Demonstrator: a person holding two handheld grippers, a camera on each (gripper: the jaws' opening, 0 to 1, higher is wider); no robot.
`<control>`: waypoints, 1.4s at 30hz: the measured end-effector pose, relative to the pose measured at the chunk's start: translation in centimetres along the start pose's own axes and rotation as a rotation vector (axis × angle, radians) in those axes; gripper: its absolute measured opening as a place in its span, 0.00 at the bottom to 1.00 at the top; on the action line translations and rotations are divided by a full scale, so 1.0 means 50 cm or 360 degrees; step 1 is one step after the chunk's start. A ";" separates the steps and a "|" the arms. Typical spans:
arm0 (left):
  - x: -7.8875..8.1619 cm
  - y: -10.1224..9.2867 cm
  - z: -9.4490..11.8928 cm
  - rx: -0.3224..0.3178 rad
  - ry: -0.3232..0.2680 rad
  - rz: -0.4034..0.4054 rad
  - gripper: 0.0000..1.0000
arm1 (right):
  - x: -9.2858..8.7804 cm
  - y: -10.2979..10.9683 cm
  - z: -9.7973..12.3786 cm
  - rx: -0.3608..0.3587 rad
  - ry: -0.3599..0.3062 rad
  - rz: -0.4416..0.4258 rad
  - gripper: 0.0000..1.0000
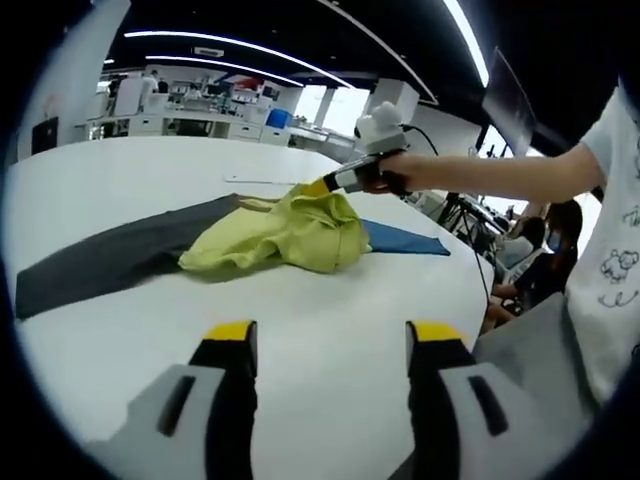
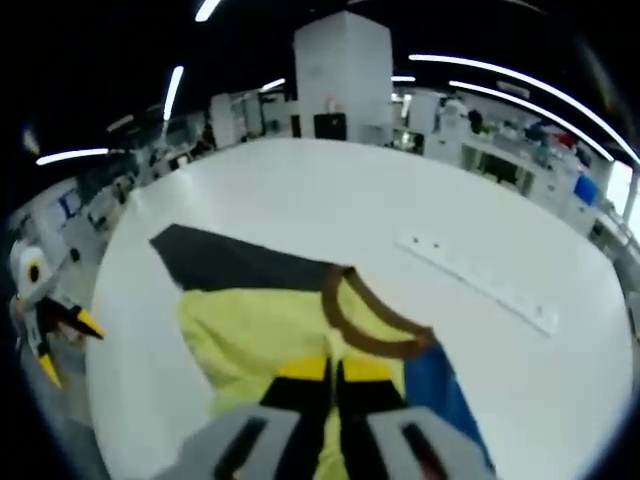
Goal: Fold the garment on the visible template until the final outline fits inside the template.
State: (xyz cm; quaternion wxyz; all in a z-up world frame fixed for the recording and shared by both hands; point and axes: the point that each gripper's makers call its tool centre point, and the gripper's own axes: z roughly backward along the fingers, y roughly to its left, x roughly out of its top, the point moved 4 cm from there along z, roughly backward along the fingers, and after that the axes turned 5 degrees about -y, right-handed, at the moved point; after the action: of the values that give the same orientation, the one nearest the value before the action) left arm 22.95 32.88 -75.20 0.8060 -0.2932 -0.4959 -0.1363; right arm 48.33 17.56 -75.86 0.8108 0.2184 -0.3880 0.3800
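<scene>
Left gripper view: left hand-held gripper (image 1: 332, 345) jaws apart, empty, low over white tabletop (image 1: 120, 190). Beyond, yellow garment (image 1: 290, 235) bunched across dark template (image 1: 110, 260) and blue sheet (image 1: 405, 240), right hand-held gripper (image 1: 335, 183) pinching its raised edge.

Right gripper view: right hand-held gripper (image 2: 335, 372) clamped on garment (image 2: 260, 330) near brown collar (image 2: 360, 320). Looks soft, light, limp; likely sags and wrinkles. Best taken at hem or shoulder edges.

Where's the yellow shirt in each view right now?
Left gripper view: shirt bunched at centre on the table, its edge gripped by the right claw.
Right gripper view: shirt at lower centre, brown collar beside the claw.
Shared landmark: the dark template under the shirt.
</scene>
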 end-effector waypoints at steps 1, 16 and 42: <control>0.000 -0.001 -0.001 -0.0005 -0.0001 0.0004 0.56 | 0.001 0.002 0.003 0.0003 0.0001 -0.0004 0.00; -0.006 -0.018 -0.010 -0.0043 0.0015 0.0013 0.57 | -0.007 0.014 0.014 0.0074 -0.0020 -0.0066 0.23; 0.001 -0.036 -0.015 -0.0062 0.0000 0.0018 0.57 | -0.031 0.044 0.096 0.0113 -0.0148 -0.0168 0.95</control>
State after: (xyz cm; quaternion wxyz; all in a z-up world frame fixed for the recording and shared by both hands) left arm 22.61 30.99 -74.81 0.8008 -0.3116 -0.4915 -0.1416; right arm 43.73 15.10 -74.05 0.8026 0.2846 -0.3995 0.3396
